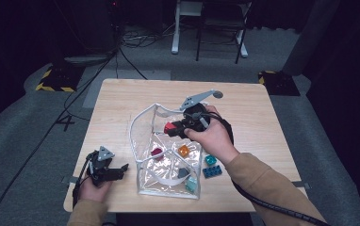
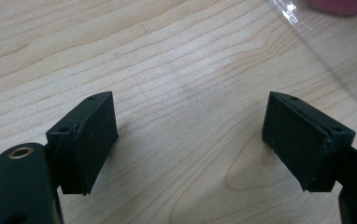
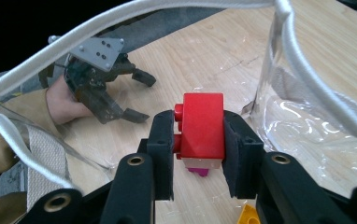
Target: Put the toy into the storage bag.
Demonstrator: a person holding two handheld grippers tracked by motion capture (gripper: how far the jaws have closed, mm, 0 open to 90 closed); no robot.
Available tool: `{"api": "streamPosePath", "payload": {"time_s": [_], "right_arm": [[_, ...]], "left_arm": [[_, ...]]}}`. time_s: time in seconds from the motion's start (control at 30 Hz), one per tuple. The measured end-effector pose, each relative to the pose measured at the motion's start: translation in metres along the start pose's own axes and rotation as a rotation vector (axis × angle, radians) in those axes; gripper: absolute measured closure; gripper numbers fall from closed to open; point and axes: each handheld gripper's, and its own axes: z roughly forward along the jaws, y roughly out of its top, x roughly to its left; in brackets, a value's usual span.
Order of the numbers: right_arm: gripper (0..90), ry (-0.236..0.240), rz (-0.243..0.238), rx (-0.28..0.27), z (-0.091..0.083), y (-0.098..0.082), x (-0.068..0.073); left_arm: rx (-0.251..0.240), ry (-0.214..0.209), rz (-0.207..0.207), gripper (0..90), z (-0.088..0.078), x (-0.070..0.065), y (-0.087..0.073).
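Right gripper [image 3: 199, 140] jaws clamp red block [image 3: 200, 126] w/in clear bag [image 1: 145, 127].

Red block [image 3: 201, 125] upright inside clear pouch [image 3: 307, 126]

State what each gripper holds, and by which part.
Right gripper: red block, clamped by its two flat sides. Left gripper: nothing, jaws open.

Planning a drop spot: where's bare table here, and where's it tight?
Free: the table strip behind the clear pouch, its left side up to the left gripper, and the far right edge. Crowded: inside the pouch, and around the blue brick right of it.
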Motion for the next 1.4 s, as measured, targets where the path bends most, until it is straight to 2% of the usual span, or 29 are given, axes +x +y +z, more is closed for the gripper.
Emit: {"api": "streamPosePath", "payload": {"time_s": [0.17, 0.27, 0.33, 0.47, 0.67, 0.73, 0.8, 0.83, 0.87, 0.9, 0.97, 1.0, 1.17, 1.27, 1.4], "right_arm": [[67.5, 0.004, -0.001, 0.012, 0.003, -0.001, 0.002], [52.1, 0.009, 0.003, 0.019, 0.006, -0.003, 0.004], [42.3, -0.005, -0.021, -0.002, 0.005, -0.003, 0.005], [38.5, -0.022, -0.044, -0.042, -0.003, -0.002, 0.008], [37.8, -0.042, -0.049, -0.08, -0.022, -0.003, 0.008], [37.8, -0.058, -0.043, -0.109, -0.037, -0.006, 0.006], [37.8, -0.061, -0.041, -0.115, -0.041, -0.007, 0.005], [37.8, -0.073, -0.036, -0.13, -0.051, -0.01, 0.002], [37.8, -0.073, -0.036, -0.13, -0.051, -0.01, 0.002], [37.8, -0.082, -0.029, -0.142, -0.06, -0.013, 0.0], [37.7, -0.087, -0.026, -0.146, -0.064, -0.015, -0.001], [37.8, -0.101, -0.019, -0.156, -0.073, -0.019, -0.003], [37.7, -0.119, -0.007, -0.171, -0.086, -0.026, -0.007], [37.6, -0.136, 0.005, -0.185, -0.1, -0.034, -0.01], [37.5, -0.155, 0.018, -0.185, -0.111, -0.043, -0.013]], "left_arm": [[0.0, 0.0, 0.0, 18.4, 0.0, 0.0, 0.0], [0.0, -0.001, 0.0, 18.4, 0.0, 0.0, 0.0], [0.0, -0.001, 0.0, 18.5, 0.0, 0.0, 0.0], [0.0, -0.001, 0.0, 18.4, 0.0, 0.0, 0.0], [0.0, -0.001, 0.0, 18.4, 0.0, 0.0, 0.0], [0.0, -0.001, 0.0, 18.4, 0.0, 0.0, 0.0], [0.0, 0.0, 0.0, 18.4, 0.0, 0.0, 0.0], [0.0, -0.001, 0.0, 18.4, 0.0, 0.0, 0.0], [0.0, -0.001, 0.0, 18.4, 0.0, 0.0, 0.0], [0.0, -0.001, 0.0, 18.4, 0.0, 0.0, 0.0], [-0.001, 0.0, 0.0, 18.3, 0.0, 0.0, 0.0], [-0.001, 0.0, 0.002, 18.3, 0.0, 0.0, 0.0], [-0.001, 0.0, 0.001, 18.3, 0.0, 0.0, 0.0], [0.0, 0.0, 0.002, 18.3, 0.0, 0.0, 0.0], [-0.001, 0.0, 0.001, 18.3, 0.0, 0.0, 0.0]]}}
